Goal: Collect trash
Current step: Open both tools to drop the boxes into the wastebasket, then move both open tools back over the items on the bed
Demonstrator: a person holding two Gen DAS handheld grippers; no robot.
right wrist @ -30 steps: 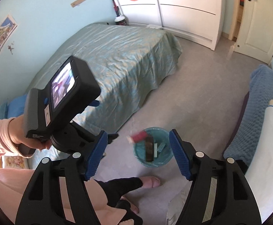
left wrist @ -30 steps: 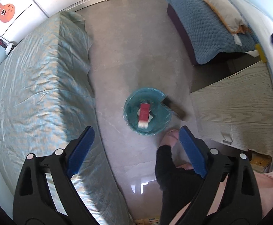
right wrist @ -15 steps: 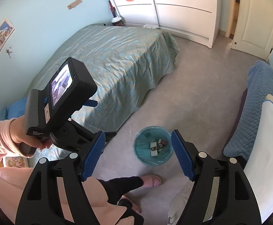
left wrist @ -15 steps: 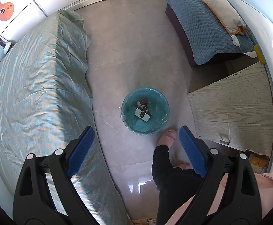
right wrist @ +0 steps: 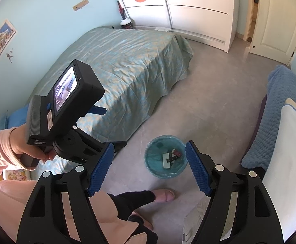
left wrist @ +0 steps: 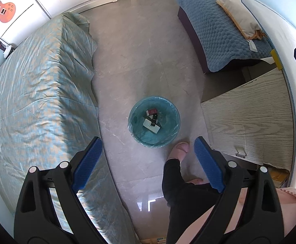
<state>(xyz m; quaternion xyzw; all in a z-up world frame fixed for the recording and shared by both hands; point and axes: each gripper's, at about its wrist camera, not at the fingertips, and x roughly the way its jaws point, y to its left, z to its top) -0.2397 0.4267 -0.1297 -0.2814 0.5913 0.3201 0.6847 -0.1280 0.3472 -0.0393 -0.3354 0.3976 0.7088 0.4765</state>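
A round teal bin [left wrist: 130, 120] lined with a plastic bag stands on the grey floor between two beds. Inside lie a red box [left wrist: 152, 111], a white box [left wrist: 151, 126] and a dark item [left wrist: 154, 120]. My left gripper [left wrist: 147, 140] points straight down from high above the bin, open, with nothing between its blue pads. My right gripper [right wrist: 150, 144] tilts down toward the same bin [right wrist: 146, 156], open and empty too. The red box [right wrist: 177, 153] and white box [right wrist: 165, 159] show there as well. A hand holds the left gripper's body [right wrist: 70, 111] at the left of the right wrist view.
A bed with a teal cover [left wrist: 40, 93] runs along the left. A blue quilted bed [left wrist: 215, 30] and a pale wooden cabinet top [left wrist: 247, 122] are on the right. The person's foot in a pink slipper [left wrist: 181, 148] stands next to the bin. White wardrobe [right wrist: 188, 6] and a door [right wrist: 274, 20] lie beyond.
The red box and the dark item, seen in the air over the bin a second ago, now lie inside it. The right jaws have widened a little. Both hands have stayed in place.
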